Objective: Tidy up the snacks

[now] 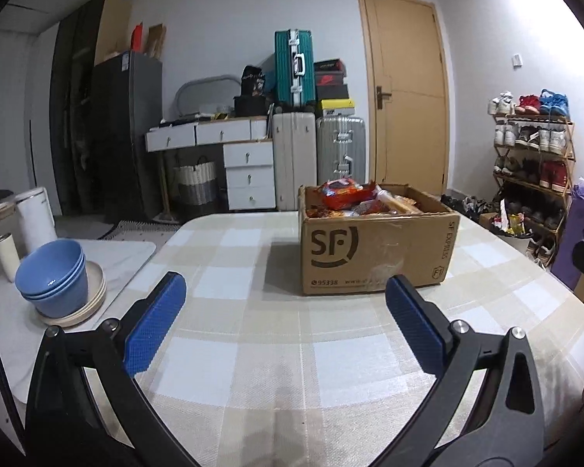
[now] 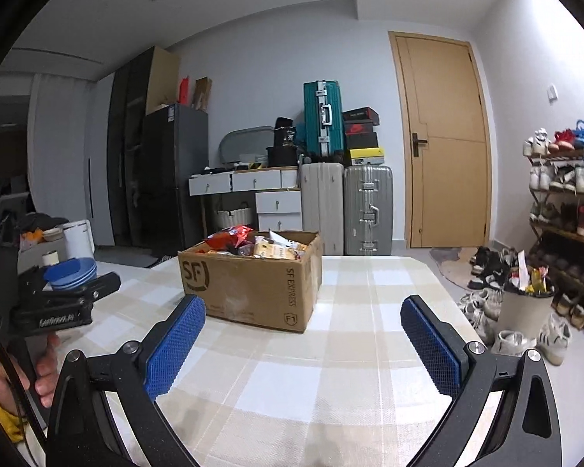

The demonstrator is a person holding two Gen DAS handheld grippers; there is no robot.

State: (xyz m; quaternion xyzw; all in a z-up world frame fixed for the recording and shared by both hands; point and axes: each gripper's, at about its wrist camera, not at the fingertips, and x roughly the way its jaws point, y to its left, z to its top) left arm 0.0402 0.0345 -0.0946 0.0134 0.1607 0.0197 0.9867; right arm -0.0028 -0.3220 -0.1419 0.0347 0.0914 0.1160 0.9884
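A brown cardboard box [image 1: 373,249] marked SF stands on the checked table [image 1: 253,350], filled with snack packets [image 1: 346,194], red and orange on top. My left gripper [image 1: 284,299] is open and empty, low over the table, short of the box. In the right wrist view the box [image 2: 249,284] stands ahead to the left with snack packets [image 2: 253,245] showing above its rim. My right gripper [image 2: 303,323] is open and empty, short of the box's right corner. The left gripper's body [image 2: 54,307] shows at that view's left edge.
Stacked blue bowls [image 1: 52,276] on plates stand on a white side surface left of the table, with a white cylinder [image 1: 6,257] behind. A white bin [image 2: 525,311] and a shoe rack [image 2: 564,214] stand on the floor to the right. Suitcases [image 1: 319,155] and drawers line the far wall.
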